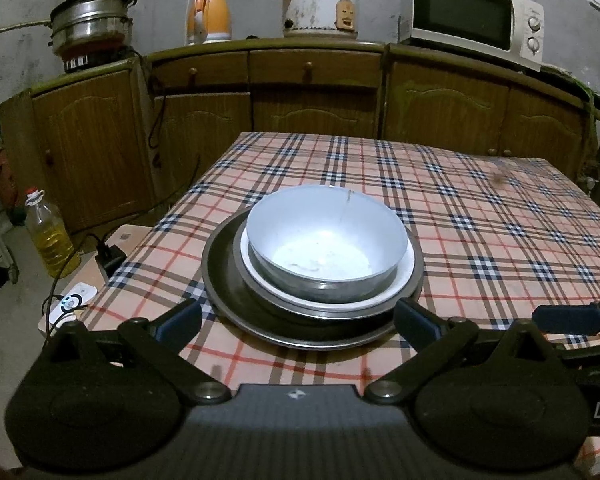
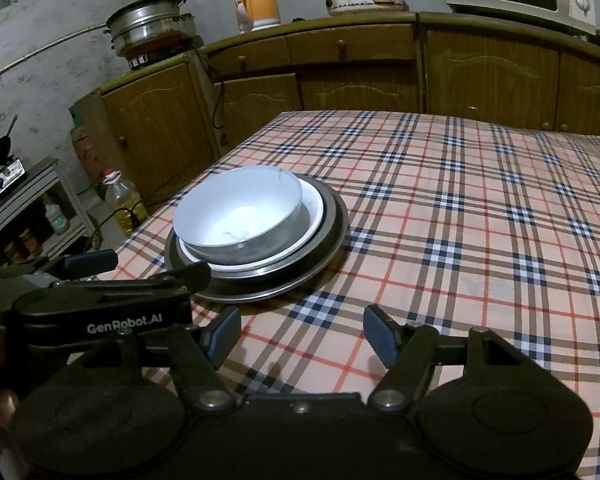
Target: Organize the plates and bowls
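A metal bowl (image 1: 324, 240) (image 2: 240, 216) sits on a white plate (image 1: 405, 280) (image 2: 315, 208). Both rest on a large dark metal plate (image 1: 226, 300) (image 2: 334, 236) on the left part of the checked tablecloth (image 1: 480, 240) (image 2: 460, 220). My left gripper (image 1: 298, 318) (image 2: 144, 268) is open just short of the stack. Its fingers stand either side of the large plate's near rim and grip nothing. My right gripper (image 2: 302, 334) is open over bare cloth, to the right of the stack and nearer than it. One of its blue pads (image 1: 560, 318) shows in the left wrist view.
Brown cabinets (image 1: 308, 92) run behind the table, carrying a steamer pot (image 1: 92, 24), an orange kettle (image 1: 212, 16), a rice cooker (image 1: 320, 8) and a microwave (image 1: 472, 16). Off the table's left edge stand an oil bottle (image 1: 50, 240), cables and a small stove shelf (image 2: 16, 200).
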The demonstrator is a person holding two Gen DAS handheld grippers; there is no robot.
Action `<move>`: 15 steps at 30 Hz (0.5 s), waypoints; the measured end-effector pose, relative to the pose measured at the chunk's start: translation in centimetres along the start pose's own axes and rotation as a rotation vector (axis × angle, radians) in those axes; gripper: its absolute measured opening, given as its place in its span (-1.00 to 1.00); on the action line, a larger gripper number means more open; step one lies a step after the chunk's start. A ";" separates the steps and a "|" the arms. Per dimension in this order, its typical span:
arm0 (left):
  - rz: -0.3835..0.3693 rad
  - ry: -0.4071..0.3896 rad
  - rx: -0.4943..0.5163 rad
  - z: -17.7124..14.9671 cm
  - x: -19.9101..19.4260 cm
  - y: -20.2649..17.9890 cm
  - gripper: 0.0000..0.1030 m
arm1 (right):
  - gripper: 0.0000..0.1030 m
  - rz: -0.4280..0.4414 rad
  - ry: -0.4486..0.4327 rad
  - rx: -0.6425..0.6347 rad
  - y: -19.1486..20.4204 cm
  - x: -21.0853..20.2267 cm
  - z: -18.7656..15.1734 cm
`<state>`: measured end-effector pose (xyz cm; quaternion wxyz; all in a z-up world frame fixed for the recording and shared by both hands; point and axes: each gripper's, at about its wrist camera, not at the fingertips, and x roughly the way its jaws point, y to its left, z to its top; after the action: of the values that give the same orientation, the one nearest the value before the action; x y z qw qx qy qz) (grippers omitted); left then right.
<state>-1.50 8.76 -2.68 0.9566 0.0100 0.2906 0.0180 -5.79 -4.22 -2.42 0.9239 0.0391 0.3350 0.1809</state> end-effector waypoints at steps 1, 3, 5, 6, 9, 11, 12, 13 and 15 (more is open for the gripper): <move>0.002 0.000 0.001 0.0 0.0 0.0 1.00 | 0.57 0.001 0.001 0.002 0.0 0.1 0.0; 0.004 0.001 0.004 0.0 0.1 0.0 1.00 | 0.57 0.000 0.002 0.004 0.1 0.2 0.0; 0.006 0.000 0.002 0.0 0.1 0.0 1.00 | 0.57 0.001 0.002 0.006 0.1 0.2 0.1; 0.006 0.000 0.001 0.0 0.1 0.0 1.00 | 0.57 0.001 0.003 0.006 0.1 0.2 0.1; 0.007 -0.003 -0.007 0.0 0.1 0.1 1.00 | 0.57 0.001 0.003 0.007 0.1 0.3 0.1; 0.005 -0.005 -0.015 0.0 0.1 0.2 1.00 | 0.57 0.000 0.004 0.007 0.0 0.3 0.0; 0.004 -0.005 -0.019 0.0 0.1 0.3 1.00 | 0.57 0.000 0.004 0.007 0.0 0.3 0.1; 0.003 -0.006 -0.024 0.1 0.1 0.3 1.00 | 0.57 -0.001 0.004 0.006 0.0 0.4 0.0; 0.003 -0.013 -0.032 0.1 0.1 0.4 1.00 | 0.57 -0.003 0.004 0.005 0.0 0.4 0.0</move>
<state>-1.35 9.19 -2.63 0.9585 -0.0049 0.2842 0.0241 -5.48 -4.06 -2.70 0.9233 0.0405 0.3375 0.1788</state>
